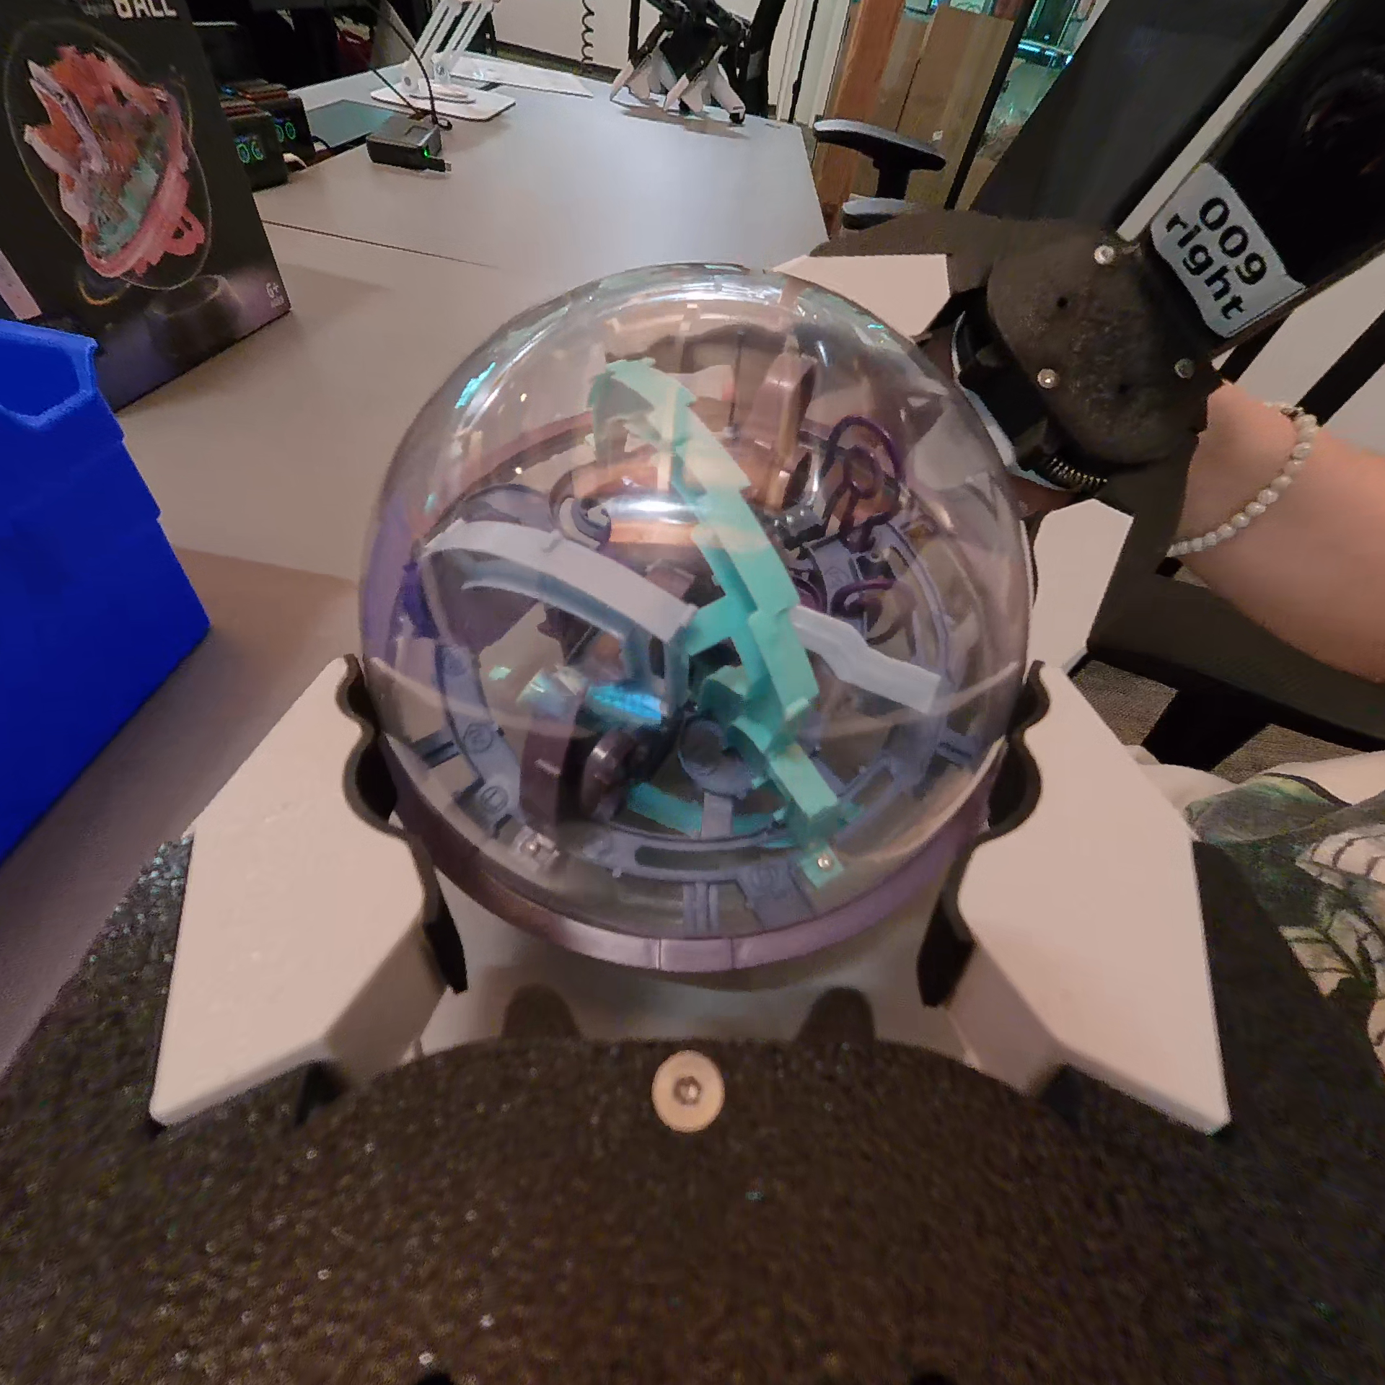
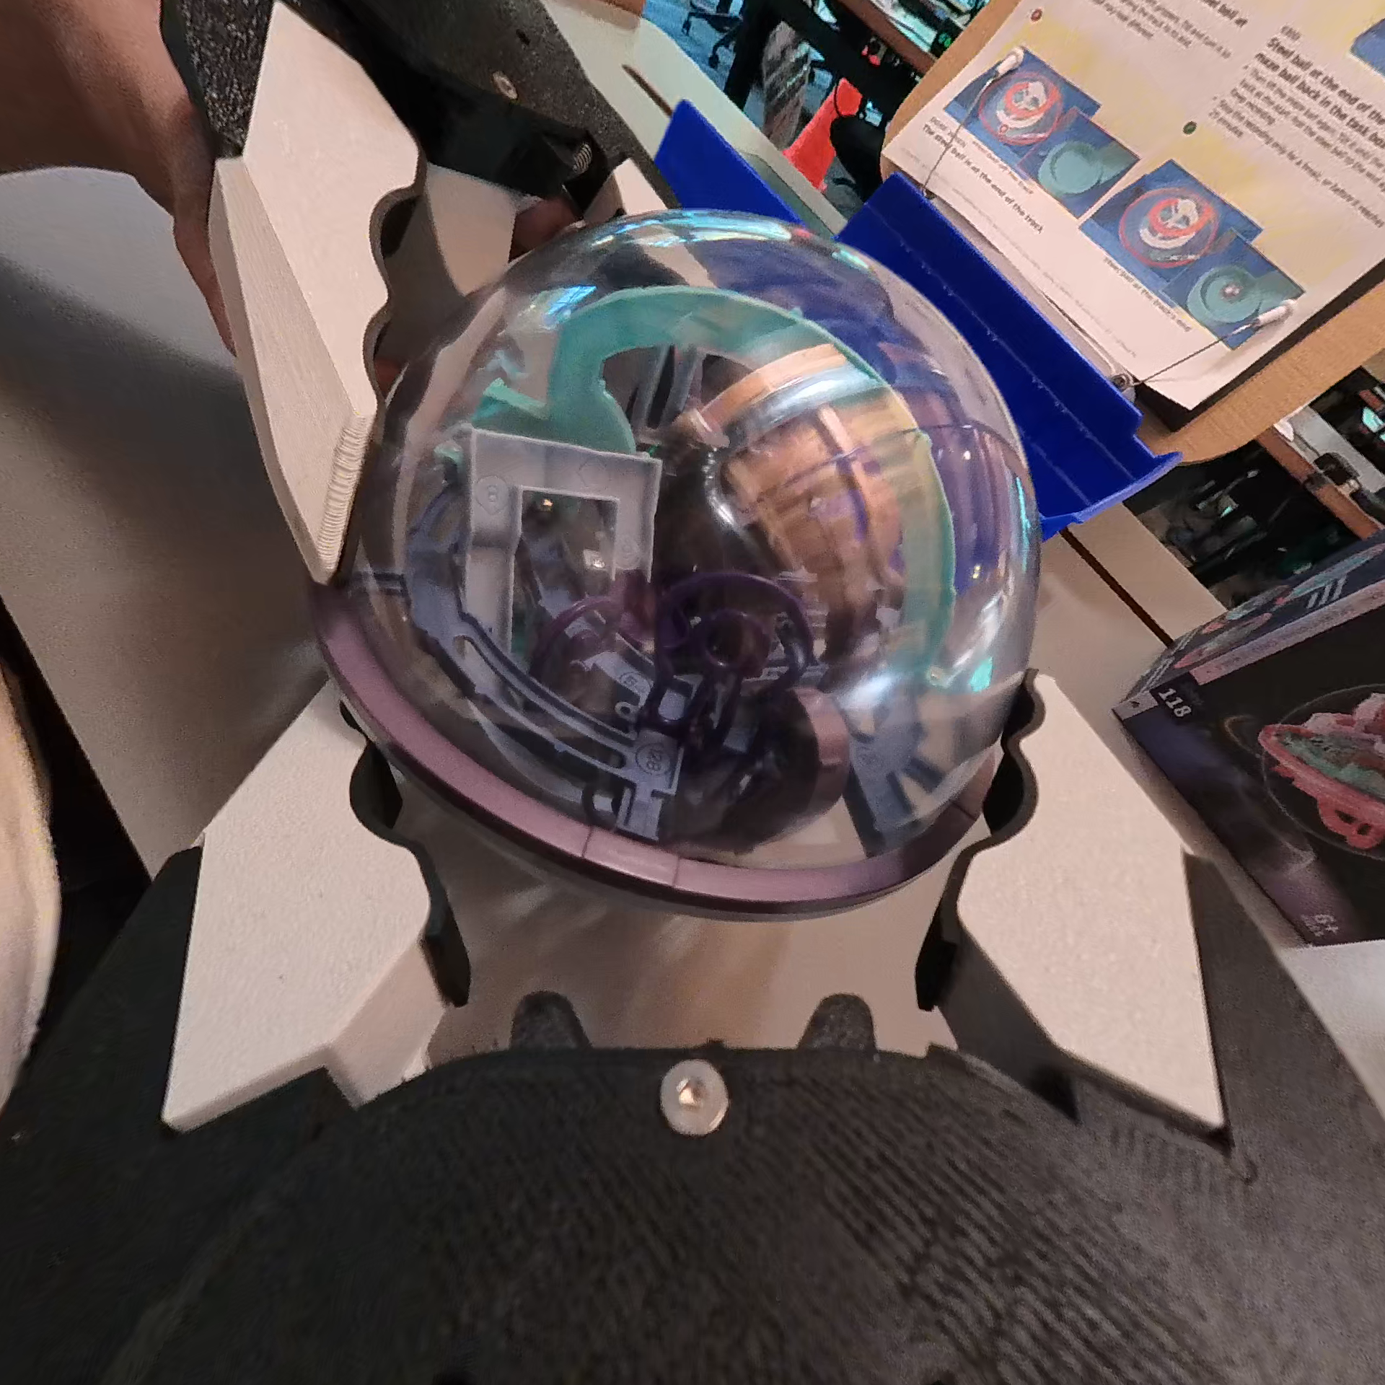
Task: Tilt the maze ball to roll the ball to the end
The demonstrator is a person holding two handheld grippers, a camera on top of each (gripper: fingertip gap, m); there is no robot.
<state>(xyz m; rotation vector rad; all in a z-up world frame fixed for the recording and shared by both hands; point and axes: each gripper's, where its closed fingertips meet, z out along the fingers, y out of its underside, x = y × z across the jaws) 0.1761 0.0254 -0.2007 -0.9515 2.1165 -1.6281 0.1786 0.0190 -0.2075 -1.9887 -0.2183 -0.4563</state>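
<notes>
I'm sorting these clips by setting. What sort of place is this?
Probably an office or lab workspace: long grey tables, an office chair, chargers with lit displays, and a pinned instruction sheet above a blue bin.

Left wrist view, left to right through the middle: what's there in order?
Blue bin → left gripper's left finger → maze ball → left gripper's right finger → person's forearm with a bead bracelet.
</notes>
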